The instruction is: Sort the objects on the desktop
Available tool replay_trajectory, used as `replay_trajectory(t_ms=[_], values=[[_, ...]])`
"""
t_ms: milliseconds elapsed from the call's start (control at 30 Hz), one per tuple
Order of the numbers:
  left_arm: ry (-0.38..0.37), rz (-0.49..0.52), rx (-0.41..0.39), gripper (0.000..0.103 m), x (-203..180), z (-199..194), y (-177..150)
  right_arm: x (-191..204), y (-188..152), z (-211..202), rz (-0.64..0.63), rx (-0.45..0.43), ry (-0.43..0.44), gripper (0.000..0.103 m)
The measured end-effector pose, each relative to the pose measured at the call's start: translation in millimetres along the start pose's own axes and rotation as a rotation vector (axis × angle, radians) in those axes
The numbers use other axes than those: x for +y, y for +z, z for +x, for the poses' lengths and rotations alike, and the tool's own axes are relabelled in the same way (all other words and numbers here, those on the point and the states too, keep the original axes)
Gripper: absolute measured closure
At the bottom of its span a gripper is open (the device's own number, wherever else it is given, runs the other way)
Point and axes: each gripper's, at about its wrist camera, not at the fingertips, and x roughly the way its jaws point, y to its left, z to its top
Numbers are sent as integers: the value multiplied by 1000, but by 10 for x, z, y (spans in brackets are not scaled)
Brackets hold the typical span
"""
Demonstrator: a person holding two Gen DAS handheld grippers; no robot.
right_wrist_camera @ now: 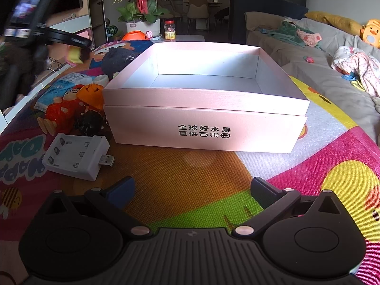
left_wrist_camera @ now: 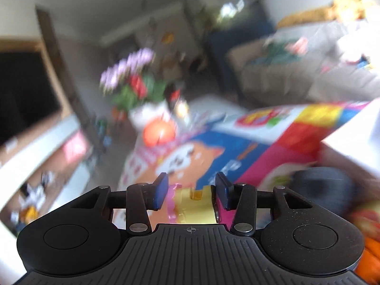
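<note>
**Left gripper lifts a yellow-and-pink toy; right gripper waits open before the box**

Left wrist view: heavily blurred. At lower centre the left gripper (left_wrist_camera: 192, 191) has its blue pads pressed on a small yellow-and-pink toy (left_wrist_camera: 193, 205), probably soft plastic. Beyond it, the colourful play mat (left_wrist_camera: 249, 147) runs to its far edge at mid-frame.

Right wrist view: the right gripper (right_wrist_camera: 192, 193) stands wide apart with nothing between its pads, over bare mat. Ahead at centre sits the pink box (right_wrist_camera: 204, 121), open-topped and empty, printed "全球好水果 直供百果园". At lower left lies a white battery holder (right_wrist_camera: 76, 158) with a USB plug, clear of the box; a red-and-orange doll (right_wrist_camera: 68, 111) lies above it, beside the box's left wall.
</note>
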Motion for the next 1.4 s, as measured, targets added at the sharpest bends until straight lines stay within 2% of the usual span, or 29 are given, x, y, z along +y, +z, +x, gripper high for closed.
replay_trajectory(t_ms=[133,233,333,400,433,467,533,667,767,867,967,1067,1200,1267,1333,1400], values=[[-56,132,-120,55,-240,-1027,-247,9,-4,-2,-2,-1,-2,0],[-106,229,-87,54,-537,-1390,-591,9,-4,-2,-2,-1,-2,0],[-147,264,-29,60,-768,-1548,-914,10,-4,-3,-2,0,-1,0],[-153,263,-25,56,-861,-1611,-1063,7,2,-12,-7,6,4,0],[-164,245,-23,54,-880,-1638,-1100,3,6,-24,-9,13,4,0],[-187,214,-17,42,-884,-1660,-1119,-5,7,-49,-7,21,5,0],[-255,154,-7,31,-874,-1724,-1121,-42,21,-150,-7,8,17,0],[-390,-30,23,20,-730,-1695,-1137,-236,193,-414,22,-86,-26,0],[-415,-173,30,8,-568,-1716,-1168,-490,414,-432,103,-107,-41,0],[-402,-293,33,6,-374,-1725,-1165,-671,628,-260,163,-74,-37,0],[-344,-395,31,3,-132,-1714,-1157,-663,781,-71,174,-62,9,0],[-274,-457,35,3,25,-1720,-1164,-506,876,76,150,-82,-31,0],[-199,-527,62,2,230,-1727,-1214,-375,873,96,119,-111,9,0],[-159,-565,72,2,329,-1755,-1251,-269,784,-70,100,-169,16,0],[-135,-598,77,1,409,-1770,-1283,-89,670,-262,27,-188,101,0],[-119,-627,79,1,474,-1774,-1314,116,569,-410,-48,-128,279,0]])
